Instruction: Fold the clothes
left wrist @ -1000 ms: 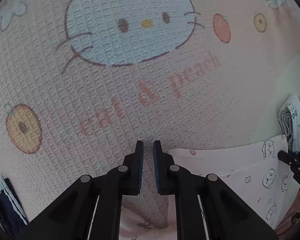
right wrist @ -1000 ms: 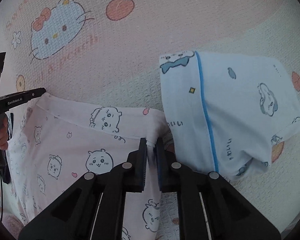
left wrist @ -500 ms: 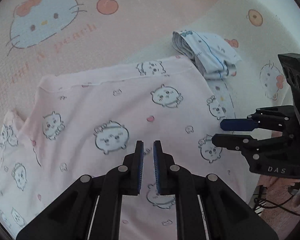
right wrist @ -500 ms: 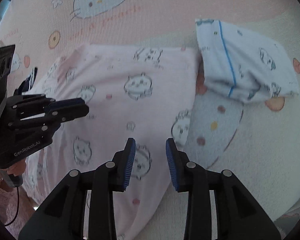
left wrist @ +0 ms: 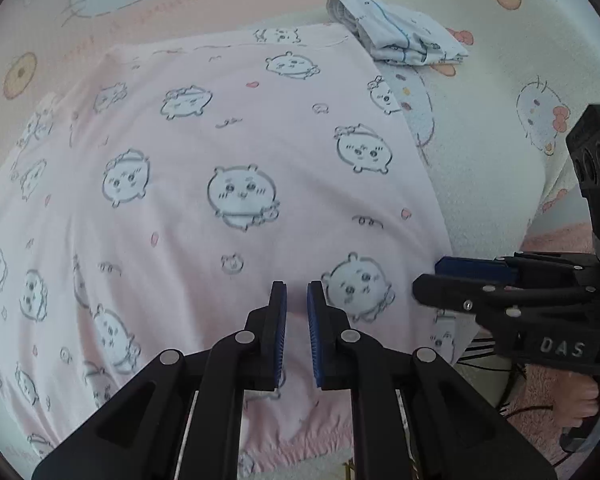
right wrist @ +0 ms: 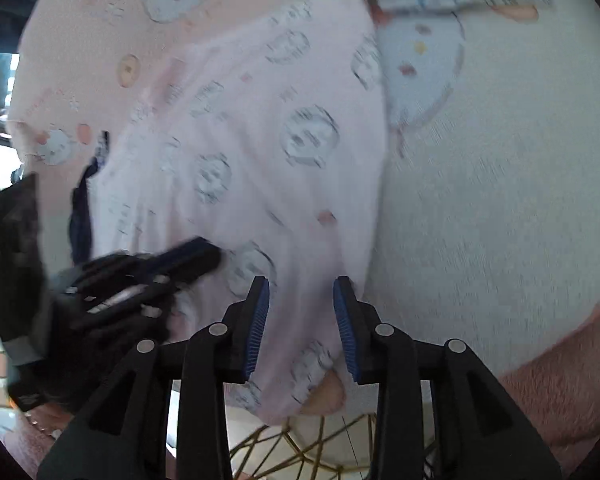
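Pink garment (left wrist: 236, 168), lengthwise away from camera

Home: cartoon-cat blanket (left wrist: 480, 168), folded clothes (left wrist: 400, 36).

Both views are lit by soft, even daylight, and only faint shadows are cast. The left wrist view is rendered sharp, with the print on the pink garment (left wrist: 236, 184) clearly resolved. The right wrist view is smeared by motion blur throughout. Straight lines are bowed towards the rims, and each picture is closed by a dark circular vignette.
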A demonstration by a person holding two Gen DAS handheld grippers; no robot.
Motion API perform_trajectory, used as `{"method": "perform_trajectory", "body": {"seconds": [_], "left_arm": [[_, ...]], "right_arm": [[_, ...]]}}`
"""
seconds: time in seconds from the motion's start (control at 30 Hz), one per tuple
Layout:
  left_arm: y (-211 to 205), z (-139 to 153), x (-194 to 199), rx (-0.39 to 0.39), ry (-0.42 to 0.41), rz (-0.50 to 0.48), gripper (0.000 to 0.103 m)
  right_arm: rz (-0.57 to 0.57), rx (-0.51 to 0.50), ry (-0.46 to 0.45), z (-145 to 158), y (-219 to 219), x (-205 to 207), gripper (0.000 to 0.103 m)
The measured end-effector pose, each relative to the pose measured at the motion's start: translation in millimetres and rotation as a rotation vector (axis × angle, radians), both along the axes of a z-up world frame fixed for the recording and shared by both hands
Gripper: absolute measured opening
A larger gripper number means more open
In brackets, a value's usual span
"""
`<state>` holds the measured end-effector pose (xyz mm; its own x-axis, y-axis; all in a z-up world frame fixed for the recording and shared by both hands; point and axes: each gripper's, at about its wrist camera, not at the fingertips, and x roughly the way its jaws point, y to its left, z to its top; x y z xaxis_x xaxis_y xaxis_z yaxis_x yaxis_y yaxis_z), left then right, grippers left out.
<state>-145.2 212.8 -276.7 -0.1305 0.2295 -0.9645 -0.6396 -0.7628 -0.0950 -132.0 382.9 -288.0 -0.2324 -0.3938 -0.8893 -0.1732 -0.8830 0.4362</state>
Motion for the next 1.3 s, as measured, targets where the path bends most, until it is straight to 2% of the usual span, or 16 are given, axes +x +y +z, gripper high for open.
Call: {"method": "perform_trajectory", "body": {"seconds": [0.07, 0.1, 0.2, 0.27, 0.33, 0.37, 0.43, 0.5, 0.53, 0.63, 0.7, 0.8, 0.9, 0.97, 1.07, 1.3], "left_arm": [[-13.2, -3.2, 12.7, -0.089, 0.031, -0.003, 0.012], [-21.3, -1.4, 19.4, -0.105, 0.046, 0.000, 0.012], [-51.8, 15.6, 34.7, -0.011, 0.044, 0.066, 0.012], [-68.8, 18.7, 39.0, 0.028, 0.021, 0.110, 0.012], [-81.0, 16.4, 39.9, 0.009, 0.009, 0.139, 0.012], [-86.7, 16.3, 40.1, -0.011, 0.013, 0.146, 0.012], [-105.3, 18.9, 36.3, -0.021, -0.003, 0.207, 0.012], [-132.6, 23.0, 29.9, 0.006, -0.039, 0.302, 0.012], [-148.9, 23.9, 27.9, 0.025, -0.053, 0.344, 0.012], [-195.4, 21.9, 26.1, 0.032, -0.083, 0.444, 0.012], [-219.4, 20.0, 28.8, 0.019, -0.094, 0.490, 0.012], [-247.4, 14.9, 37.9, 0.034, -0.107, 0.537, 0.012], [-274.0, 9.5, 47.8, 0.055, -0.120, 0.580, 0.012], [-291.7, 5.9, 54.5, 0.069, -0.128, 0.608, 0.013], [-305.3, 3.6, 60.3, 0.099, -0.126, 0.641, 0.022], [-310.6, 44.7, 62.0, 0.259, 0.011, 0.609, 0.023]], "right_arm": [[0.013, 0.059, 0.004, 3.9, 0.1, 10.3, 0.026], [0.013, 0.089, -0.012, 5.2, 1.3, 15.0, 0.028], [-0.014, 0.170, 0.013, 14.6, 4.2, 30.0, 0.031], [-0.003, 0.123, 0.059, 23.2, -3.5, 34.7, 0.031], [0.049, 0.089, 0.092, 27.2, -22.4, 34.3, 0.031], [0.088, 0.105, 0.091, 25.3, -34.3, 33.9, 0.032], [0.140, 0.224, 0.016, 10.6, -53.3, 35.3, 0.032], [0.128, 0.276, -0.015, 5.6, -56.1, 42.2, 0.032], [0.108, 0.247, -0.009, 8.0, -54.6, 45.4, 0.032], [0.012, 0.055, 0.021, 18.8, -46.7, 54.4, 0.033], [-0.044, -0.006, -0.026, 10.4, -48.2, 61.3, 0.034], [-0.089, 0.019, -0.078, 1.0, -55.9, 67.5, 0.034], [-0.122, 0.059, -0.039, 7.6, -54.1, 68.6, 0.034], [-0.107, 0.075, -0.050, 4.4, -56.7, 65.0, 0.034], [-0.076, 0.072, -0.097, -9.4, -63.3, 61.1, 0.034], [-0.092, -0.013, -0.109, -13.8, -66.7, 56.1, 0.037]]}}
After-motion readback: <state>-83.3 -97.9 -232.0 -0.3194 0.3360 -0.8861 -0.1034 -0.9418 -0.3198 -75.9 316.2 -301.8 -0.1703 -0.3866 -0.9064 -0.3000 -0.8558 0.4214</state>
